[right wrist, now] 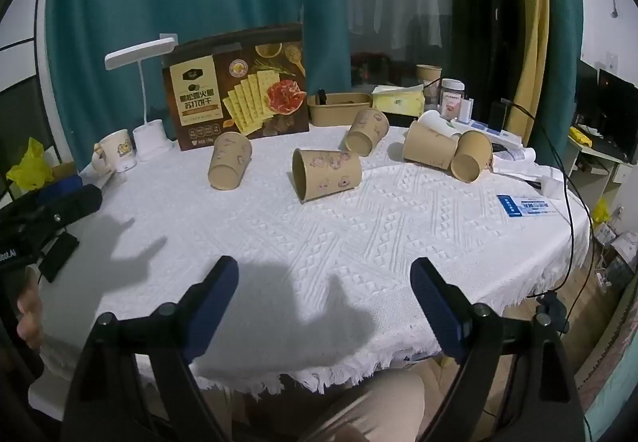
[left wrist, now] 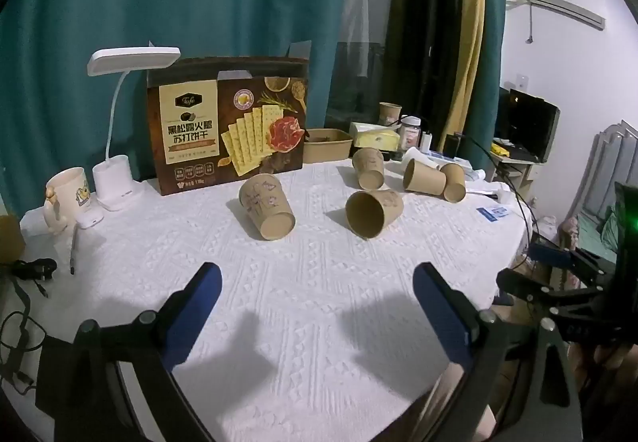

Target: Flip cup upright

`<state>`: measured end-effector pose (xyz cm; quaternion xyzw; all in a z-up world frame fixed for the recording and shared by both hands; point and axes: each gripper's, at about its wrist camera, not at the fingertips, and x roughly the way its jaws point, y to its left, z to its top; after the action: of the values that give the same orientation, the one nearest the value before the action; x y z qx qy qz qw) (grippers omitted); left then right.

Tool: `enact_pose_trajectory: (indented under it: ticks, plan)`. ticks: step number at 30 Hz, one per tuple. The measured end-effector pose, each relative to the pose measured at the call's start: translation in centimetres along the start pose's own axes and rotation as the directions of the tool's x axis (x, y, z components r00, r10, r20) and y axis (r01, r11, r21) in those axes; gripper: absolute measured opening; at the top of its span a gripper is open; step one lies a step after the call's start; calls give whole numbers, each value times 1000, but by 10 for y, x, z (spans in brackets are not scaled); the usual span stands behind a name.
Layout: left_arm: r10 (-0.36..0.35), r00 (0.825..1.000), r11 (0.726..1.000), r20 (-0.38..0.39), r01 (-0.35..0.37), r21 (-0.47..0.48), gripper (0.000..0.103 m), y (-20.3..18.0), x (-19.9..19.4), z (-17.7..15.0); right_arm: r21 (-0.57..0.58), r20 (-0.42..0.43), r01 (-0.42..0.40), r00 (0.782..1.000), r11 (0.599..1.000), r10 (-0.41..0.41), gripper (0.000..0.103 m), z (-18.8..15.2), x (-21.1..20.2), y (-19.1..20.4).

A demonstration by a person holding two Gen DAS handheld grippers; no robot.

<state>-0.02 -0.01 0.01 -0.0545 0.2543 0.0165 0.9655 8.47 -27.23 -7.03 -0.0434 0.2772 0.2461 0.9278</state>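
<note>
Several brown paper cups lie on their sides on the white tablecloth (left wrist: 319,322). Nearest in the left wrist view are one cup (left wrist: 267,210) at centre left and another cup (left wrist: 373,212) with its mouth toward me. My left gripper (left wrist: 318,270) is open and empty, well short of both. The right wrist view shows the same two as a left cup (right wrist: 230,161) and a middle cup (right wrist: 327,172), with three more behind: one (right wrist: 367,131) at the back and a touching pair (right wrist: 428,150), (right wrist: 472,156). My right gripper (right wrist: 325,268) is open over the table's near edge, holding nothing.
A cracker box (right wrist: 239,87) stands at the back, with a white desk lamp (right wrist: 147,135) and a mug (right wrist: 117,150) to its left. A brown tray (right wrist: 339,107), tissue box (right wrist: 398,99) and jar (right wrist: 452,95) line the far right. A blue card (right wrist: 522,207) lies right; cables (left wrist: 24,282) lie left.
</note>
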Motion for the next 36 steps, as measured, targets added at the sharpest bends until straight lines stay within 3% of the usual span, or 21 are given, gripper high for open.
enact_pose_trajectory:
  ticks: [36]
  plan:
    - [-8,1000,1000,21,8,11,97,-6,-15,9,6,16,-5,1000,1000,5,86,1,-14,-1]
